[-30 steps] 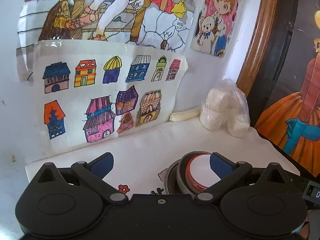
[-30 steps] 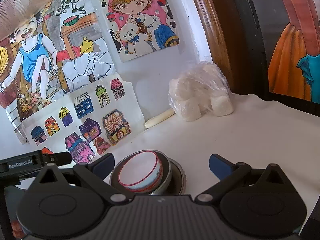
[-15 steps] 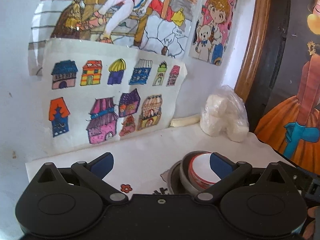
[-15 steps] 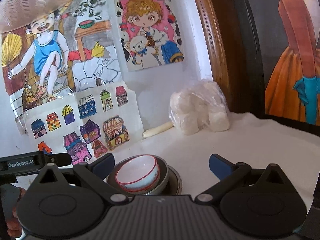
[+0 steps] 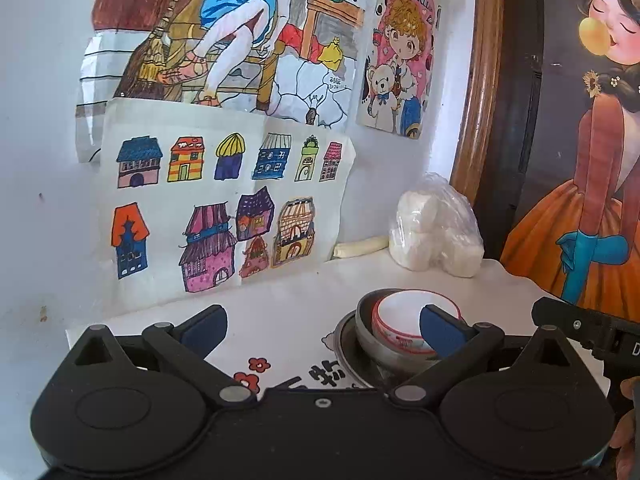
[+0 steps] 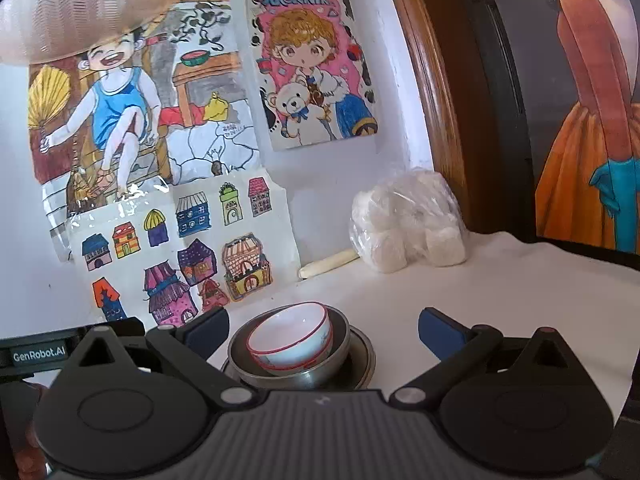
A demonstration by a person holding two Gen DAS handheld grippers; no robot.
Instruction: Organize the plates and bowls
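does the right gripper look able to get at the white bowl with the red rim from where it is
Probably yes. The right gripper is open, and the white bowl sits tilted in the metal bowl just ahead, toward its left finger, with nothing between; the metal rim may crowd the grip.

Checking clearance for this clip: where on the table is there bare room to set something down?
Bare white tabletop lies right of the stacked metal plate and bowls, in front of the clear plastic bag of white blocks. Crowded: the back corner by that bag and the pale stick.

There are two bowls: one white bowl inside one metal bowl. One metal plate is under them. One plastic bag sits far right. Three drawings hang on the wall.
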